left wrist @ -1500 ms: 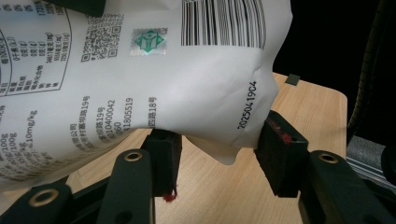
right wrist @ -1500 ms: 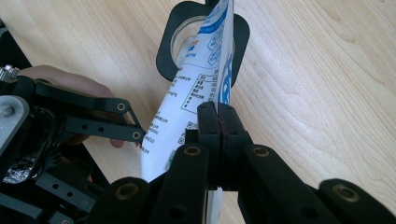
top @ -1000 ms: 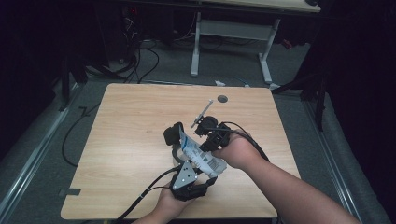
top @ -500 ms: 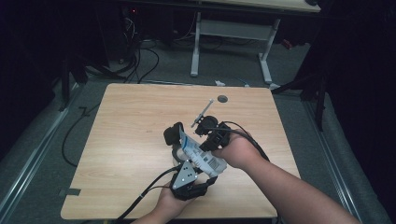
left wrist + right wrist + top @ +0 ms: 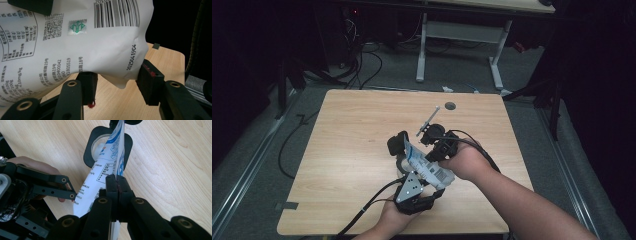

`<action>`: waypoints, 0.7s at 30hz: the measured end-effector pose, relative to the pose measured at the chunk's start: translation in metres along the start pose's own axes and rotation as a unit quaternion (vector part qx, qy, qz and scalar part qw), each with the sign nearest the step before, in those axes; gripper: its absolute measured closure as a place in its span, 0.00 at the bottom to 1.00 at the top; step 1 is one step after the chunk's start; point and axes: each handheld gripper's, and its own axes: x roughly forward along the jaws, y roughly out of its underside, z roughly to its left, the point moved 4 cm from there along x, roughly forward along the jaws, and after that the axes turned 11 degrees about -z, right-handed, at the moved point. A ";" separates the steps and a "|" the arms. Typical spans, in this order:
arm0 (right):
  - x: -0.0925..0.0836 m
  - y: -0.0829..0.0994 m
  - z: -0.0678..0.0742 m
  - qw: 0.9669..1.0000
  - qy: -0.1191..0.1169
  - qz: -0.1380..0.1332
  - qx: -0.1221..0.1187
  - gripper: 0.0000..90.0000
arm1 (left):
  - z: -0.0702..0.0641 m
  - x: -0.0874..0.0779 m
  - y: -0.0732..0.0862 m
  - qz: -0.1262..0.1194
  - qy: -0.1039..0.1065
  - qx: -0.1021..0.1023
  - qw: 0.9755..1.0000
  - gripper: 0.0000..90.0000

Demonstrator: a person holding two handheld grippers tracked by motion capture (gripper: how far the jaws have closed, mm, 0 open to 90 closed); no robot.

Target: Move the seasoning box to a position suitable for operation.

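- Pouch (image 5: 424,162), white with blue print and a barcode, sits just below the middle of the high view, held between both grippers over the wooden table (image 5: 337,150).
- Right gripper (image 5: 117,187) has its jaws pressed fully together on the pouch's thin top edge, at the centre of the right gripper view.
- Left gripper (image 5: 116,81) holds the pouch's bulging lower body between half-spread jaws; both pads touch its sides at the bottom of the left gripper view.
- Pouch's long axis runs from the lower right toward the upper left of the high view, its far end tilted down over a round container in a black holder (image 5: 90,147).
- Thin metal rod (image 5: 428,120) lies on the table further up.
- Pouring, as I judge it, turns on keeping the pouch's mouth above that container.
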 end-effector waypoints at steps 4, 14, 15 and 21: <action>0.000 0.000 0.000 1.000 -0.001 -0.001 0.000 1.00 | 0.000 0.000 0.000 -0.001 0.000 0.000 1.000 0.61; 0.000 -0.001 0.000 1.000 -0.002 -0.002 0.000 1.00 | 0.000 -0.001 -0.001 -0.002 0.000 0.000 1.000 0.61; 0.000 -0.001 0.001 1.000 -0.001 -0.002 0.000 1.00 | 0.000 -0.001 -0.001 -0.003 0.000 0.001 1.000 0.61; 0.000 -0.002 0.001 1.000 0.000 0.000 -0.002 1.00 | 0.000 -0.001 -0.001 -0.003 0.000 0.000 1.000 0.61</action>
